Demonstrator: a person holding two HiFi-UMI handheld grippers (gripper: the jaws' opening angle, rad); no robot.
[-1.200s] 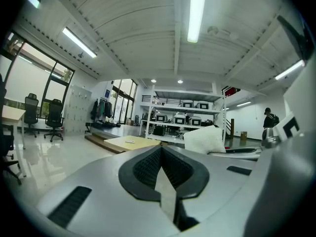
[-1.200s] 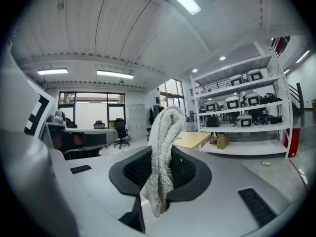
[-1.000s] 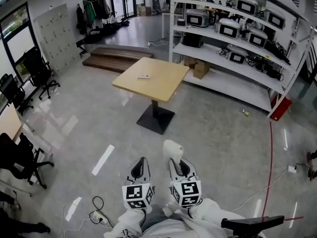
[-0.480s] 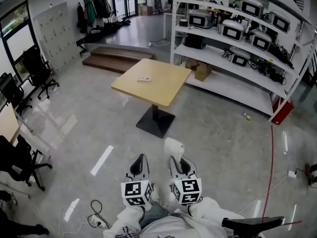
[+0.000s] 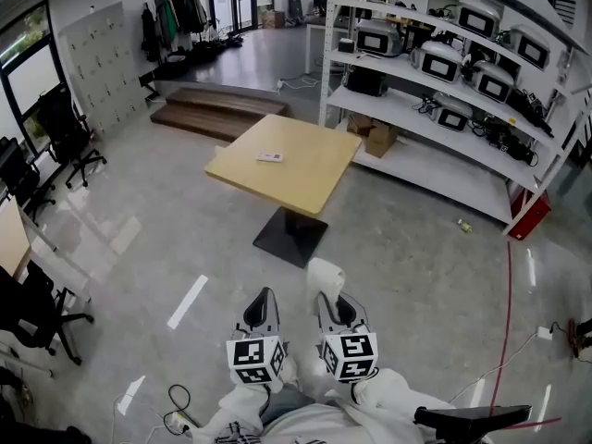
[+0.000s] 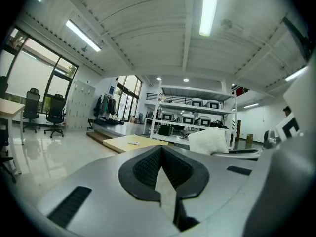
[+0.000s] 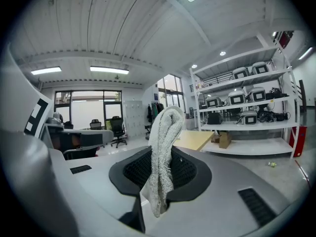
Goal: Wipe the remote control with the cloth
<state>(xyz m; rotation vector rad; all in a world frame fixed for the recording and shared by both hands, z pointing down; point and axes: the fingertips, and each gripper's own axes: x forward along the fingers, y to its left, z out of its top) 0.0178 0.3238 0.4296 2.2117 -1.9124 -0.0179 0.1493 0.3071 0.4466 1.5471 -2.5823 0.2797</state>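
The right gripper (image 7: 160, 179) is pinching the cloth (image 7: 165, 132) between its fingers (image 7: 190, 174), and the cloth is sticking up past the tips in a folded wad. The left gripper (image 6: 163, 177) is keeping its fingers pressed together on nothing. In the head view both are pointing toward twelve o'clock, where the remote (image 5: 269, 157) is lying on the table (image 5: 310, 178), well apart from them and toward the top's ten o'clock side. Wiping is not yet under way; reaching the table seems the step in hand. Next, the cloth needs bringing down onto the remote, perhaps with the left fingers steadying it. The remote is showing too small to tell which face is up.
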